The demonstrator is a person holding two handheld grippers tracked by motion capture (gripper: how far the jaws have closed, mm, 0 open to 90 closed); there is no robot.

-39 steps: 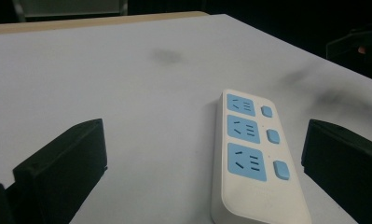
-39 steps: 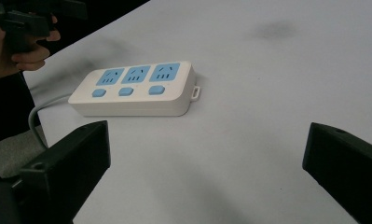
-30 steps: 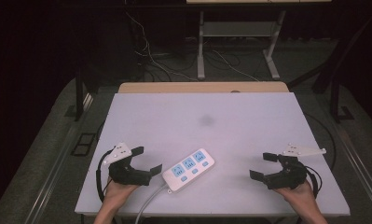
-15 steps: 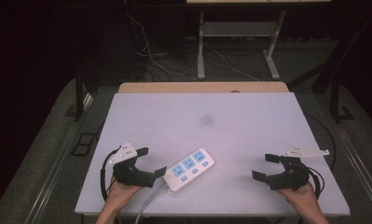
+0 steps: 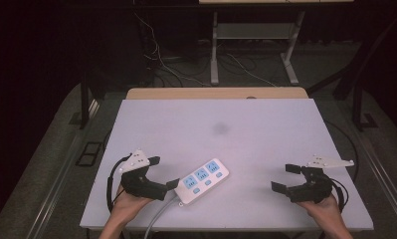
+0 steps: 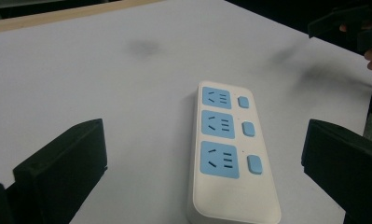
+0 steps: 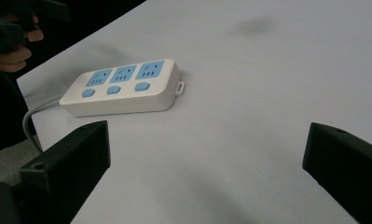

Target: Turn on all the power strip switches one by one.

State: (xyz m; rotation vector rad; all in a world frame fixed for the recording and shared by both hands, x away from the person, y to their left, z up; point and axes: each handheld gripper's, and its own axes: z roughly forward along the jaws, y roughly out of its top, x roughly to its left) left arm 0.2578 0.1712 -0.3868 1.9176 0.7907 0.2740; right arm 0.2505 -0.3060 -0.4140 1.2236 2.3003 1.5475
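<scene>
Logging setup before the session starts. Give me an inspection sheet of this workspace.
Surface: white table, one dark smudge near its middle.
Job's things: power strip, three blue sockets with switches, lying flat near the front edge.
Clutter: nothing seen.
Grippers: left tool open, beside the strip's cord end; right tool open, well apart from the strip.
Cables: grey cord runs off the front edge; tool cables trail by each hand.
Surroundings: dark floor, loose wires, metal frame legs behind.
</scene>
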